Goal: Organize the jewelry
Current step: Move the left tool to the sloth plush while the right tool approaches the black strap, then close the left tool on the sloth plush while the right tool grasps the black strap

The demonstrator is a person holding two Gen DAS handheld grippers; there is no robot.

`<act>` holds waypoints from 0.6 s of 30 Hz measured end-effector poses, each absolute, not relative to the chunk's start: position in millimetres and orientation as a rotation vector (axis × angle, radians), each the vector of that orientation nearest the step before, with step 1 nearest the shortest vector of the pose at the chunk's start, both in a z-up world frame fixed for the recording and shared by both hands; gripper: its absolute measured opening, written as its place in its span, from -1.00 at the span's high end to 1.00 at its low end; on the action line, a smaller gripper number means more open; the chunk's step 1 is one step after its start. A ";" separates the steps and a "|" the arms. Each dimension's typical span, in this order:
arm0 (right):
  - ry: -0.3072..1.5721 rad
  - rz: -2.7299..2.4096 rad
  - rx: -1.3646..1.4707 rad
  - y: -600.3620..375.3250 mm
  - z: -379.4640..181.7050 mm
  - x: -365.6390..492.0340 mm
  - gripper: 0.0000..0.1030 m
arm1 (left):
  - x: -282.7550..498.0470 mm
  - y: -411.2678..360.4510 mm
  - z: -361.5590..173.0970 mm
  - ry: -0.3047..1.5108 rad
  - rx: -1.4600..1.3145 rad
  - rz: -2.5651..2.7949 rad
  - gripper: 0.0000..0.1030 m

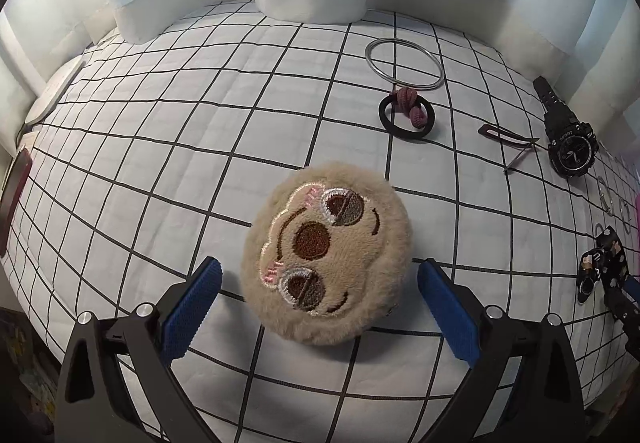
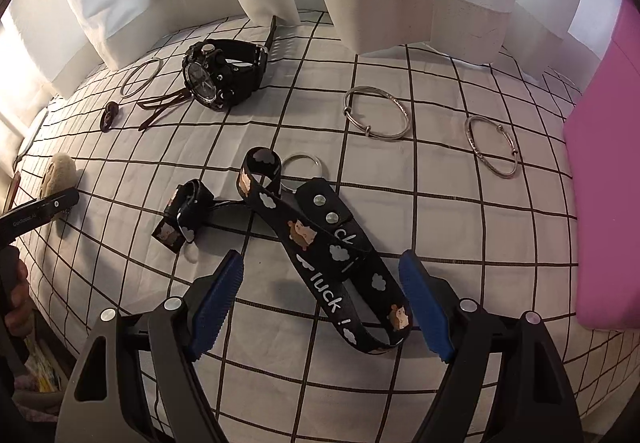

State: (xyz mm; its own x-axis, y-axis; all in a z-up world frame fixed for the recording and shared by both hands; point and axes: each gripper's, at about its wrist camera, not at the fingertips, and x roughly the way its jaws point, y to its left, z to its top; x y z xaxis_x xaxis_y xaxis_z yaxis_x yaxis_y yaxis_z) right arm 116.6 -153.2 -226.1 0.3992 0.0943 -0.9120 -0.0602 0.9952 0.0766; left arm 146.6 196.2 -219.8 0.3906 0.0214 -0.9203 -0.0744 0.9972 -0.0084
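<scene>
Surface: white quilt with black grid lines [image 1: 168,147]; pale curtains hang along the far edge.

Left gripper [image 1: 320,307]: jaws apart, nothing clamped. Blue pads [image 1: 192,307] stand on either side of the plush pouch [image 1: 326,267], both clear of its fur.

Plush pouch: round, tan, embroidered face up. It lies dead ahead of the left gripper, centred between the pads and slightly far of them. No long axis to align to.

Right gripper [image 2: 320,303]: jaws apart, nothing clamped. The printed lanyard [image 2: 320,263] crosses the gap between the pads.

Lanyard axis: black strap runs diagonally, from a loop at far left, beside the key ring [image 2: 302,165], to a fold at near right just beside the right pad. The strap's length lies roughly across the closing line, so judged easy to pinch mid-strap.

Key relation: each hand has its own target straight ahead; pouch belongs to the left, lanyard to the right. Judgement: both need only a short drop before closing.

Other items, right view: black sport watch [image 2: 216,79] far left; two silver bangles [image 2: 378,113] far right; a thin bangle [image 2: 142,77] left of the watch; pink case [image 2: 604,183] at the right edge.

Other items, left view: hair tie [image 1: 406,117] and large silver bangle [image 1: 404,63] well beyond the pouch.

Risk: plush fur may compress and slip.
</scene>
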 end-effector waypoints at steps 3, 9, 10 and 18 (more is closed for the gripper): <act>1.157 0.089 0.013 -152.0 -231.3 123.0 -0.50 | 149.7 195.4 -222.8 1.167 -0.048 0.066 -0.90; 1.116 0.095 -0.049 -146.2 -238.2 129.4 -0.79 | 150.0 196.0 -223.2 1.131 -0.055 0.072 -0.89; 1.101 0.095 -0.041 -146.7 -238.8 128.3 -0.81 | 149.5 196.7 -223.3 1.121 -0.058 0.073 -0.89; 1.013 0.103 -0.066 -147.3 -240.7 116.2 -0.83 | 148.0 195.7 -223.8 1.115 -0.055 0.073 -0.89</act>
